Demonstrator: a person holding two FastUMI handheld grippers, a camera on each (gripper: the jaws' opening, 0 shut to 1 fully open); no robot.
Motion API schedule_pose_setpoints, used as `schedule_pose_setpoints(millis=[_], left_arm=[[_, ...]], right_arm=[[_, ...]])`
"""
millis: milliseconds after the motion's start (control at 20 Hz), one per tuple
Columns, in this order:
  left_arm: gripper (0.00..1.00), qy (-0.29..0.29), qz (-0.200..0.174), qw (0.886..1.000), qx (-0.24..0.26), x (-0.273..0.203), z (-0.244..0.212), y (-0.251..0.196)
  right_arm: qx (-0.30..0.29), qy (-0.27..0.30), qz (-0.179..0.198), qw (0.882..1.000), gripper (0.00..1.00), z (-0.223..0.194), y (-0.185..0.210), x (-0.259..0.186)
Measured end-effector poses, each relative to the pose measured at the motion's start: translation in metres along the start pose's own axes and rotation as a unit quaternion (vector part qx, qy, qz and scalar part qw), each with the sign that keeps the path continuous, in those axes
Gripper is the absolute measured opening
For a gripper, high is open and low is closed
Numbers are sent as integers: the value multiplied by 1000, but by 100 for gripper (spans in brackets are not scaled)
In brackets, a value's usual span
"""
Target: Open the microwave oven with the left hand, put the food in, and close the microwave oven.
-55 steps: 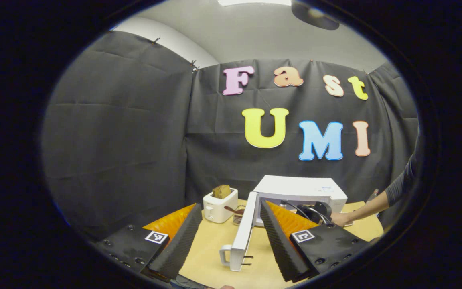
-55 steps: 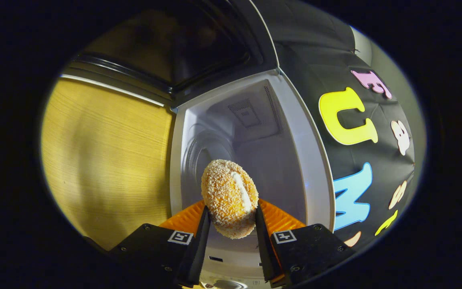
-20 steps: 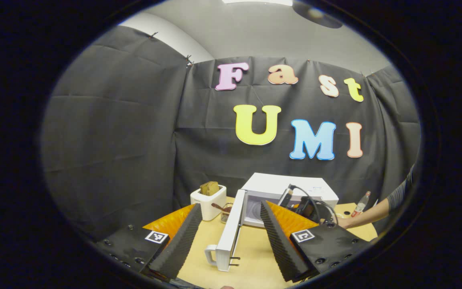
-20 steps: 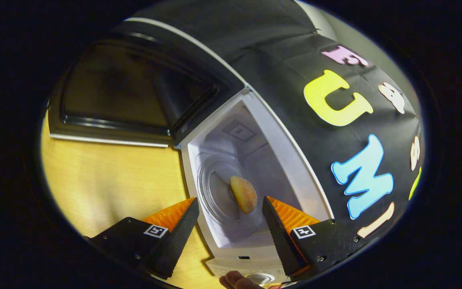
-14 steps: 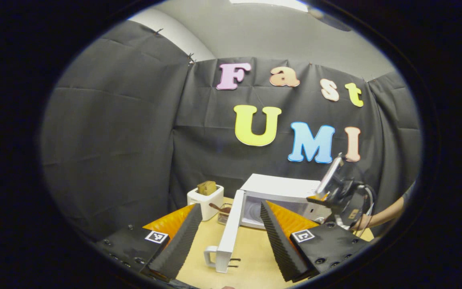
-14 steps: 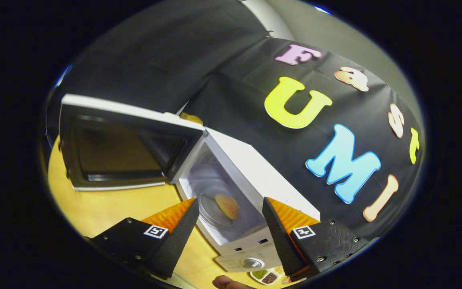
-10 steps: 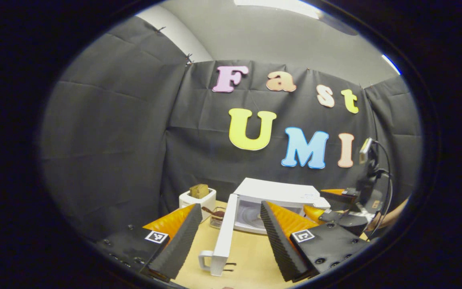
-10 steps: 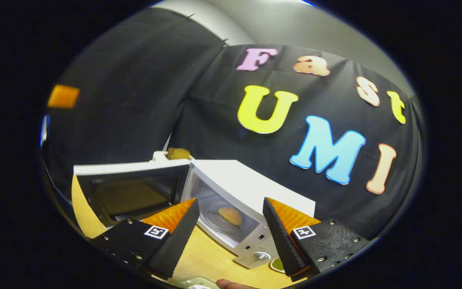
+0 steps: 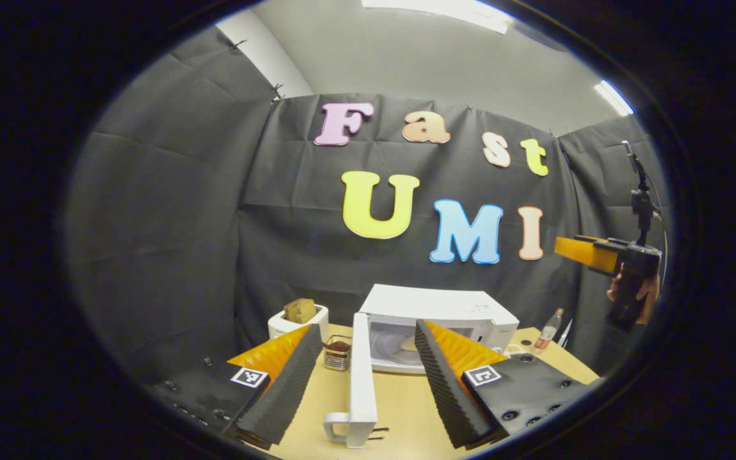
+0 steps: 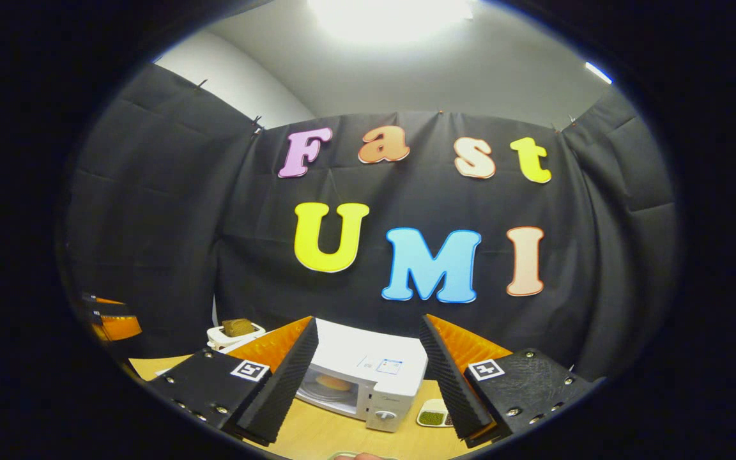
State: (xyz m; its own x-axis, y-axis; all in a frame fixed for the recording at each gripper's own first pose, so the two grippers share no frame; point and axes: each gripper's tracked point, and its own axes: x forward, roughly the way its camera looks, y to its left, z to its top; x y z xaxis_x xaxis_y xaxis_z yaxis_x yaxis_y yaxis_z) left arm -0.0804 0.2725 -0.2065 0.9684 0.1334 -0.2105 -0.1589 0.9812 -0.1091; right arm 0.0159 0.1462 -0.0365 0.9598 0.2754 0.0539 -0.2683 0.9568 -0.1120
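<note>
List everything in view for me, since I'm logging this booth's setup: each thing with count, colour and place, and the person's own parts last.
microwave: 1, white, back middle of the table, door swung open
food: 1, orange-yellow, inside the microwave on its turntable
toaster: 1, white, left of the microwave, brown bread in its slot
small wire basket: 1, metal with dark contents, between toaster and microwave
bottle: 1, clear with red cap, right of the microwave
small dish: 1, white with green contents, on the table by the microwave's right front corner
table: 1, light wood, under it all
left gripper: 1, open, low before the door
right gripper: 1, open, raised above the table
hand: 1, holding the right gripper
</note>
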Motion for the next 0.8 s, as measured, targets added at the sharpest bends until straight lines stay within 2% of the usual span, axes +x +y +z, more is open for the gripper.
schedule_pose_setpoints(millis=[50,100,150,350,400,450,600,800], left_arm=[[99,2,-1,1000,2,1,-4,6],[98,6,-11,1000,-2,1,-8,8],[87,9,-15,1000,-6,1,-13,11],[27,50,17,998,-23,5,-54,55],[12,64,9,997,-29,5,-70,57],[10,78,10,997,-26,-9,-81,68],[6,117,22,993,-3,-8,-119,83],[7,152,-4,988,0,-3,-155,70]], right_arm=[[2,-3,-11,1000,97,3,-2,-9],[4,-4,-16,1000,97,3,-2,-15],[3,-2,-23,1000,97,0,-5,-17],[15,15,-43,999,97,-7,-12,-22],[18,16,-44,999,97,-8,-12,-22],[20,16,-45,999,97,-6,-13,-19],[22,11,-45,999,97,-2,-11,-18],[24,10,-43,999,97,-1,-15,-21]])
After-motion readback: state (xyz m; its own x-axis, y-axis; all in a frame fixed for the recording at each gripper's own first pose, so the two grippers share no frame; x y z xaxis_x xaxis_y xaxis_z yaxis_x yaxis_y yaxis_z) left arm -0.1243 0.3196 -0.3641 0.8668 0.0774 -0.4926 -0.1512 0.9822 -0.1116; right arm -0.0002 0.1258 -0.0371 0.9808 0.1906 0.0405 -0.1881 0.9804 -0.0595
